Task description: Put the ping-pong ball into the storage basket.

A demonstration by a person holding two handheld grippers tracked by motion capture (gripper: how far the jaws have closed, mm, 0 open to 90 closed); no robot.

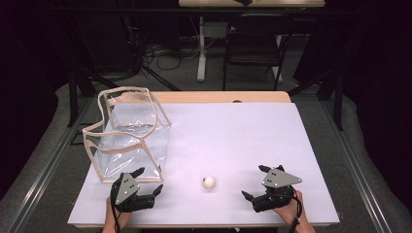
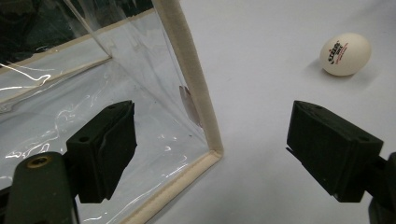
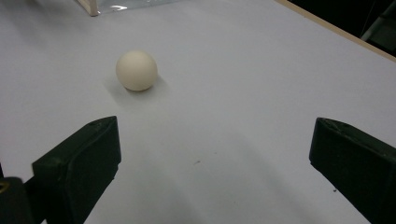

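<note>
A white ping-pong ball (image 1: 209, 182) (image 2: 345, 54) (image 3: 136, 70) lies on the white table near its front edge, between the two grippers. A clear plastic bag with beige trim (image 1: 128, 136) (image 2: 187, 88) stands open at the left. My left gripper (image 1: 148, 180) (image 2: 210, 149) is open just in front of the bag's near corner, one jaw in front of the clear wall, the other over bare table. My right gripper (image 1: 255, 182) (image 3: 212, 163) is open to the right of the ball, empty, with the ball ahead of its left jaw.
The white table top (image 1: 243, 136) stretches wide behind the ball. A black folding chair (image 1: 255, 43) and a desk leg (image 1: 201, 48) stand on the floor beyond the far edge. Cables lie on the floor back there.
</note>
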